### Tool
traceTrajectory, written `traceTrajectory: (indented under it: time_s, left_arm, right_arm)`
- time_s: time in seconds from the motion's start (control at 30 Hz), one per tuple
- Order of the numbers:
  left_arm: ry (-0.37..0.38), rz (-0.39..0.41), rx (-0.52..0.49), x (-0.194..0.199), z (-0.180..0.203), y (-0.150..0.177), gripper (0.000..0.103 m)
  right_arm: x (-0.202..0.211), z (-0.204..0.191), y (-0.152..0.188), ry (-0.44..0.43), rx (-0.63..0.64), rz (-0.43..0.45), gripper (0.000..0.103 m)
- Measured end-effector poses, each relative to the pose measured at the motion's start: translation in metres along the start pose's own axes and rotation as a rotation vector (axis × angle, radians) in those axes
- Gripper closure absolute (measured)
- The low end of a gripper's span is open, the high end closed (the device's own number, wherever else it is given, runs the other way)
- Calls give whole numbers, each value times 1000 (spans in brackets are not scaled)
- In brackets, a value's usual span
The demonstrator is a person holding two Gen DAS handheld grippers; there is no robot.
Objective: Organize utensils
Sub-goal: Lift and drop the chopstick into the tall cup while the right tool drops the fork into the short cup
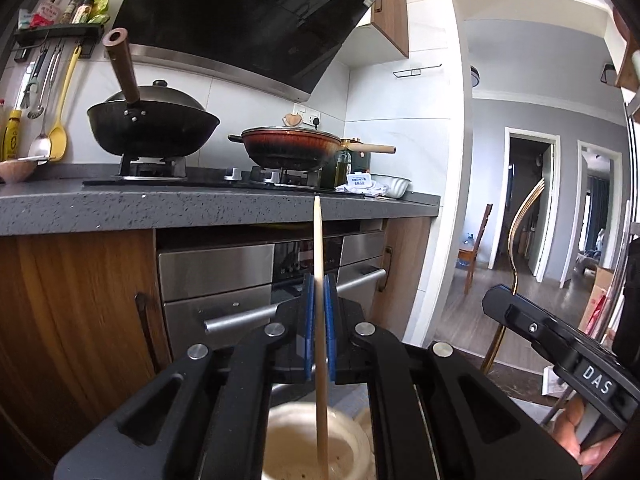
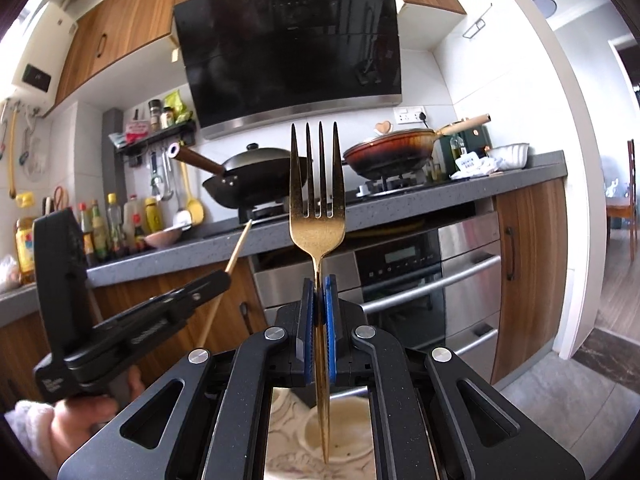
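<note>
My left gripper is shut on a wooden chopstick that stands upright, its lower end over a cream ceramic holder below the jaws. My right gripper is shut on a gold fork, tines up, its handle end reaching down toward the cream holder. The right gripper with the fork shows at the right of the left wrist view. The left gripper with the chopstick shows at the left of the right wrist view.
A grey counter carries a black wok and a red pan on a gas hob. A steel oven sits under it. Sauce bottles and hanging utensils line the left wall.
</note>
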State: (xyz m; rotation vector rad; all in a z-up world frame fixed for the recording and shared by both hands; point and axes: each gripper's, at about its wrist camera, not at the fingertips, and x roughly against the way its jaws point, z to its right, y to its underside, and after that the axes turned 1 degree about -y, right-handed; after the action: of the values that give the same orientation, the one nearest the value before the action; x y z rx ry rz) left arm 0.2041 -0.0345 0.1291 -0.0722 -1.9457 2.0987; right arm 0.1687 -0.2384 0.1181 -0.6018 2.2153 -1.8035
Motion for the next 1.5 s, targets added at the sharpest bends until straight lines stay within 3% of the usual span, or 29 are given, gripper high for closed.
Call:
traceTrajectory:
  time_s: [0.3,0.6,0.93,1.17,1.27,1.37,1.5]
  left_arm:
    - [-72,-23,-42,-33,2,21,98]
    - [-84,-23,-40,6,-7,42,98]
    - [-91,-182,7,35,-14,67,98]
    - [-85,-181,51,39,-21,75,98]
    - [-92,-184,52,38,-23,76,95]
    - [-84,-191,63,38,-25,78,78]
    - [-75,-176,61,44,-25,80,70]
  right_arm:
    - [-25,14,23,43,-15,-19,97]
    - [-33,11,39,21,15,-109,96]
    - [-38,10,62,-11,19,-219,96]
    - [-44,11,71,1,14,-256,96]
    - [-45,13,72,4,8,-259,96]
    - [-47,15,72,13,7,-257,96]
    - [-48,20,72,27,-3,-257,96]
